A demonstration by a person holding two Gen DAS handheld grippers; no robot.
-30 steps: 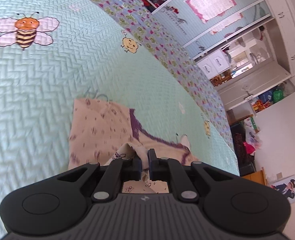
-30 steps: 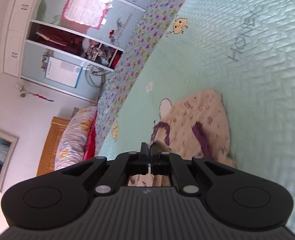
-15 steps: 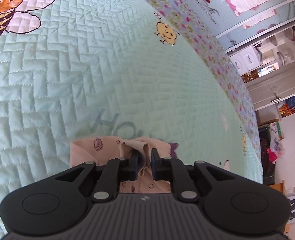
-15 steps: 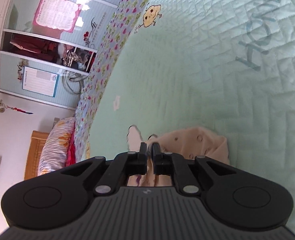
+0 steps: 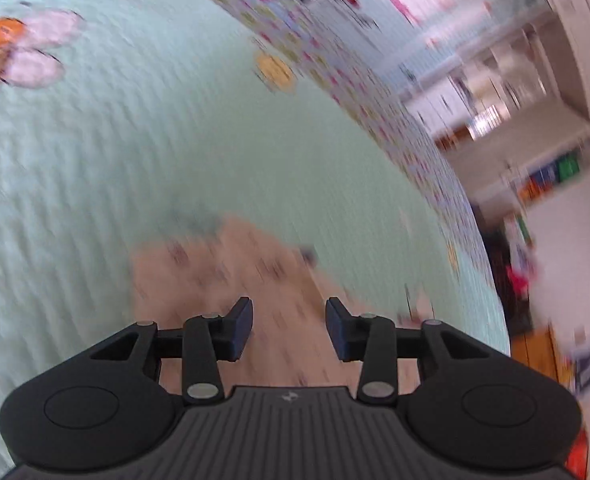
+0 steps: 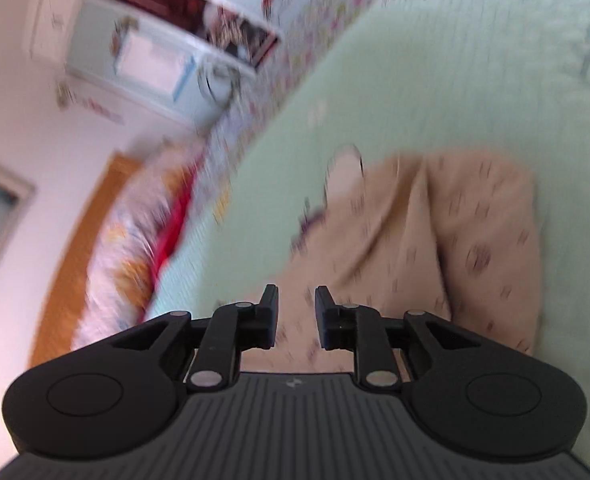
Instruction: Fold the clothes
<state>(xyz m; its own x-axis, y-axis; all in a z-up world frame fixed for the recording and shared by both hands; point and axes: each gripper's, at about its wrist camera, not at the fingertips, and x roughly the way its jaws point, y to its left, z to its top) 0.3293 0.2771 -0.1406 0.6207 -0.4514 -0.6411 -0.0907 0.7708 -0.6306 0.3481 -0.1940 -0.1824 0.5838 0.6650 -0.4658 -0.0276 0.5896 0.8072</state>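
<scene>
You are holding both grippers, left [image 5: 288, 330] and right [image 6: 296, 317], parted and empty over the garment [image 6: 435, 248]; before regripping, check its edges are lying flat.

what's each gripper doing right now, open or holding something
Left gripper: open, holding nothing, above the beige garment.
Right gripper: open, holding nothing, the same garment lying on the green quilt ahead.
</scene>
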